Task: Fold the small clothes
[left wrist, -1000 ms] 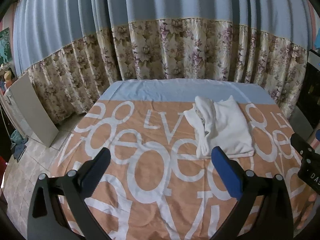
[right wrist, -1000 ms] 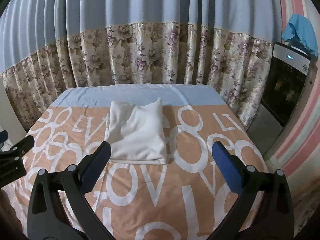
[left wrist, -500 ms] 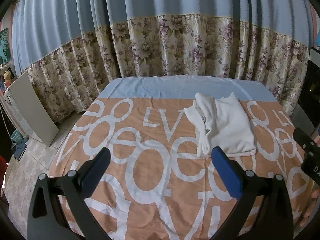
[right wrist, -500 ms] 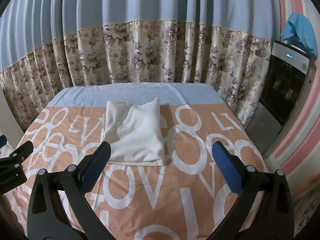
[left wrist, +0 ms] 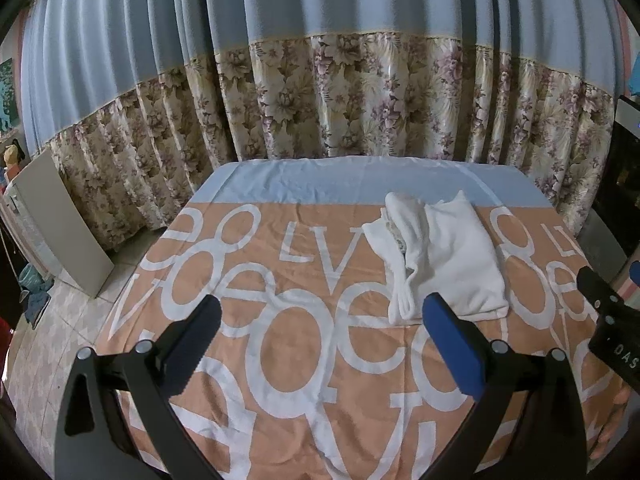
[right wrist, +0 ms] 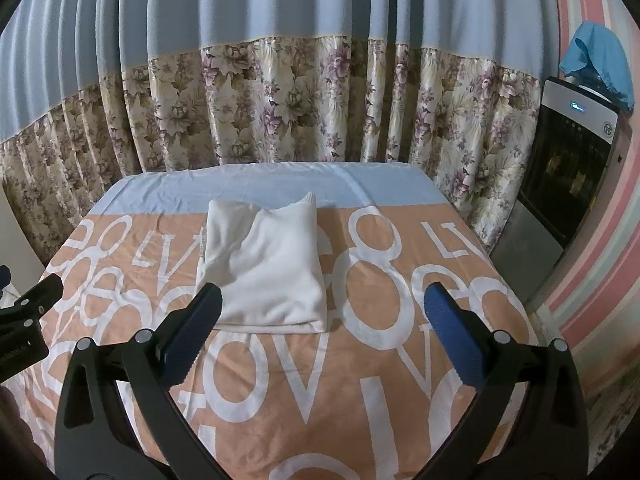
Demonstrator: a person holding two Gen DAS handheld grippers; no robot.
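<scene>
A white garment (left wrist: 444,256) lies folded into a rough rectangle on the orange bed sheet (left wrist: 280,320) with big white letters. In the right wrist view the garment (right wrist: 268,268) sits left of centre, beyond my left blue pad. My left gripper (left wrist: 320,328) is open and empty, held above the sheet, with the garment ahead and to the right. My right gripper (right wrist: 322,316) is open and empty, held above the sheet just short of the garment's near edge. Neither gripper touches the cloth.
Blue and floral curtains (left wrist: 340,92) hang behind the bed. A white panel (left wrist: 60,224) leans at the left on the tiled floor. A dark appliance (right wrist: 560,168) with a blue cloth on top stands at the right by a striped wall.
Both grippers have drawn back and risen slightly, so the bed and garment sit a little farther off. The garment has not moved. Both grippers stay open.
</scene>
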